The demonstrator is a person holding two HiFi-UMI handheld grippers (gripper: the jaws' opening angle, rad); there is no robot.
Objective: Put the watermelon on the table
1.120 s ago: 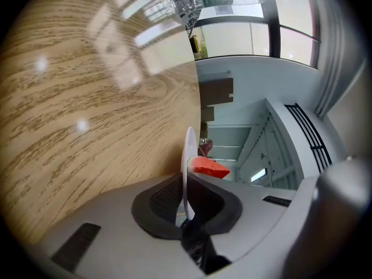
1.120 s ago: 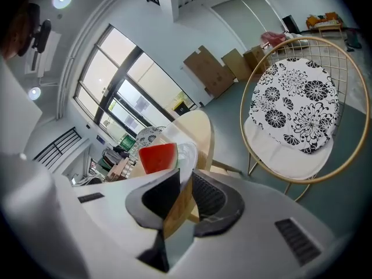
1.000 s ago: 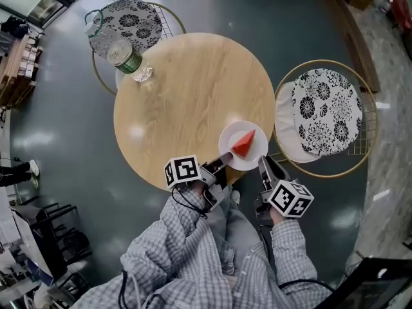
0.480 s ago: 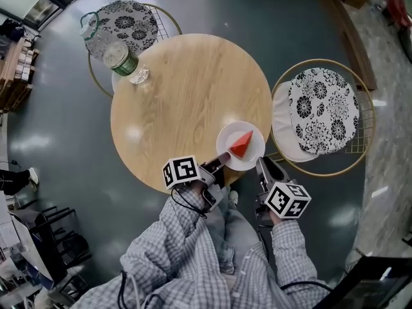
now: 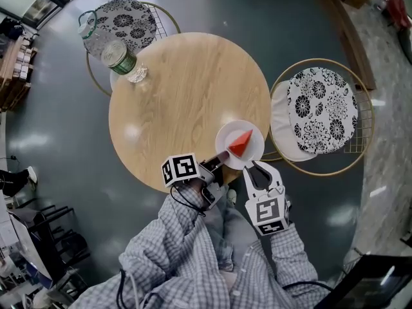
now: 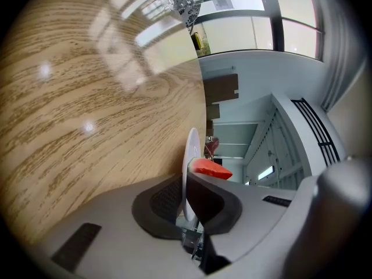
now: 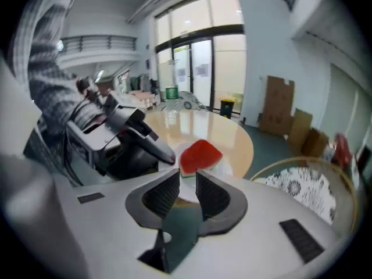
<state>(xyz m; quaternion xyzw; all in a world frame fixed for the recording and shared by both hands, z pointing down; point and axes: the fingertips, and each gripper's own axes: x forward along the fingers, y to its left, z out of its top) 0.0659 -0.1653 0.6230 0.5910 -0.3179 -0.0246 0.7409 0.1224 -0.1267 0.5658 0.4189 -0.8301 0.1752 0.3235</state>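
Left gripper [image 5: 222, 157] is clamped on the rim of a thin white plate [image 5: 225, 136]. Right gripper [image 5: 259, 170] stands part-open and empty, just off the plate. The red, green-rinded watermelon wedge [image 5: 242, 144] lies on the plate, at the edge of the round wood-grain table [image 5: 187, 89]. The green label of the bottle [image 5: 122, 59] is unreadable.

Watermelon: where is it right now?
Head view: the watermelon sits on the white plate at the near-right edge of the round table, with the left gripper clamping the plate's rim.
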